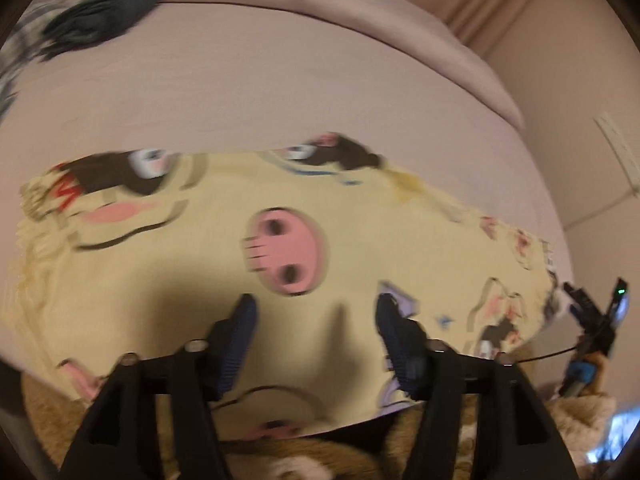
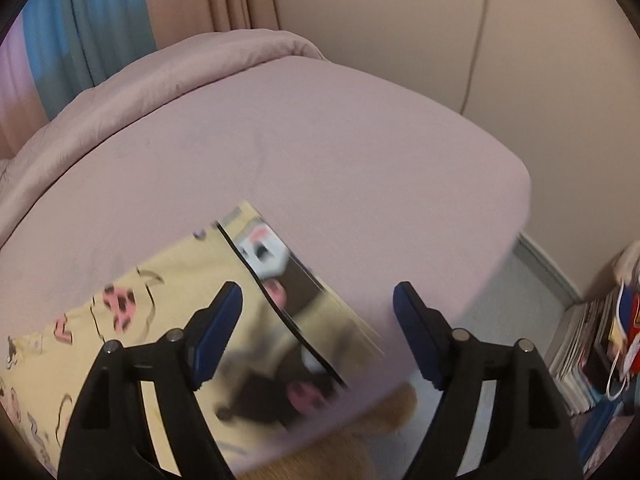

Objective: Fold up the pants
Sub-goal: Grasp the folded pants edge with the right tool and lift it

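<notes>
Yellow pants (image 1: 200,248) printed with pink pig snouts and dark cartoon figures lie flat across a pink bed sheet (image 1: 280,80). My left gripper (image 1: 316,316) hovers open over the near part of the pants, with nothing pinched between its blue pads. In the right wrist view the pants (image 2: 160,320) end in a straight edge near the bed's front corner. My right gripper (image 2: 318,292) stands wide open above that end. Its left finger is over the cloth and its right finger over bare sheet (image 2: 320,140). The picture is blurred there.
A dark garment (image 1: 104,16) lies at the bed's far left. A rolled pink duvet (image 2: 160,80) lines the far edge, below curtains (image 2: 80,40). Stacked magazines (image 2: 580,352) stand on the floor at right. Tan fuzzy fabric (image 1: 320,456) sits at the near edge.
</notes>
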Action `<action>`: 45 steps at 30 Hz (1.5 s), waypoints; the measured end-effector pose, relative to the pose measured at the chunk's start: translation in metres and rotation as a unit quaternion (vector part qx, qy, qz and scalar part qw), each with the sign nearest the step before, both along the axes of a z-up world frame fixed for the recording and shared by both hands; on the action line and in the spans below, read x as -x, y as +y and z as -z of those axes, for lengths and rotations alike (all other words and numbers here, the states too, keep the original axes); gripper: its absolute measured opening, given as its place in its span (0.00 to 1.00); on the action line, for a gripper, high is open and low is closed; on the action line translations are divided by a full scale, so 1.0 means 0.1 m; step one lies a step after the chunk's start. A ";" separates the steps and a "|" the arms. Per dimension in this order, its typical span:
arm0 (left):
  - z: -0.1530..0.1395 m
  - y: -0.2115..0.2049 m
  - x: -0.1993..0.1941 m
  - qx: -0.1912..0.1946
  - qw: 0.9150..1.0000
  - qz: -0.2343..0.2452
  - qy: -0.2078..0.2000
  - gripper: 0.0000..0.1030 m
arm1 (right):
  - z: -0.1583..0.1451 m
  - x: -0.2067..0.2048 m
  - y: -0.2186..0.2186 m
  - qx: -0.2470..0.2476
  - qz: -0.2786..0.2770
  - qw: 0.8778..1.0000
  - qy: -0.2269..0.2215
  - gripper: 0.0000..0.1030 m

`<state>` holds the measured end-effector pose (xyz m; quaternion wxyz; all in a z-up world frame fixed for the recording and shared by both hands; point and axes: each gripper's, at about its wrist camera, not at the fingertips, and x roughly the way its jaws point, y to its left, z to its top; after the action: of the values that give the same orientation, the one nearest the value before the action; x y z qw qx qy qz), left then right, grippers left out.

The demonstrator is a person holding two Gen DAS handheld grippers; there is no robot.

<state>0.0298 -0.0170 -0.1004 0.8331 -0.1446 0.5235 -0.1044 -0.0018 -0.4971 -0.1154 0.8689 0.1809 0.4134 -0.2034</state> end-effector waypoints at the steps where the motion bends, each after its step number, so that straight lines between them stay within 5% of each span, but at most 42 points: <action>1: 0.01 -0.08 -0.03 0.001 1.000 0.009 0.003 0.62 | 0.05 0.03 -0.01 -0.010 -0.006 1.000 0.000 0.76; 6: 0.01 -0.23 -0.09 0.014 0.999 0.034 0.021 0.62 | 0.23 0.11 0.01 -0.041 -0.020 0.999 -0.006 0.76; 12: -0.03 -0.05 0.01 0.012 1.000 0.009 0.015 0.62 | 0.43 0.08 0.01 -0.082 0.012 0.996 -0.042 0.78; 13: -0.04 0.02 0.04 0.014 1.000 0.004 0.015 0.62 | 0.41 0.05 0.03 -0.083 0.010 0.995 -0.048 0.72; 14: -0.03 0.08 0.05 0.017 1.000 -0.003 0.017 0.62 | 0.39 0.04 0.04 -0.084 0.010 0.995 -0.054 0.48; 16: -0.01 0.15 0.04 0.024 0.999 -0.010 0.023 0.62 | 0.33 0.02 0.09 -0.125 -0.018 0.989 -0.077 0.14; 22: -0.05 0.30 0.00 0.061 0.998 -0.029 0.011 0.62 | -0.30 -0.07 0.85 -0.128 -0.151 0.968 -0.158 0.13; 26: -0.01 0.28 -0.09 0.090 0.996 -0.018 0.012 0.62 | -0.59 -0.22 1.72 -0.177 -0.306 0.918 -0.180 0.13; 29: 0.07 0.17 -0.17 0.105 0.994 -0.004 0.018 0.62 | -0.45 -0.37 2.42 -0.233 -0.406 0.871 -0.148 0.14; 30: 0.11 0.13 -0.20 0.117 0.993 0.005 0.024 0.62 | -0.32 -0.43 2.65 -0.233 -0.427 0.865 -0.121 0.14; 35: 0.27 -0.14 -0.37 0.131 0.989 0.039 0.058 0.62 | 0.31 -0.54 3.23 -0.248 -0.445 0.860 -0.026 0.14; 41: 0.20 -0.39 -0.55 0.162 0.982 0.072 0.058 0.62 | -0.13 -0.37 3.27 -0.214 -0.458 0.860 -0.072 0.14; 45: 0.21 -0.33 -0.62 0.149 0.986 0.054 0.059 0.62 | -0.15 -0.32 3.38 -0.188 -0.476 0.857 -0.055 0.15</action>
<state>0.0919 -0.0501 -0.1210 0.7627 -0.2445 0.5577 -0.2178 0.0305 -0.1590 -0.1006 0.8304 0.1329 0.4307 0.3276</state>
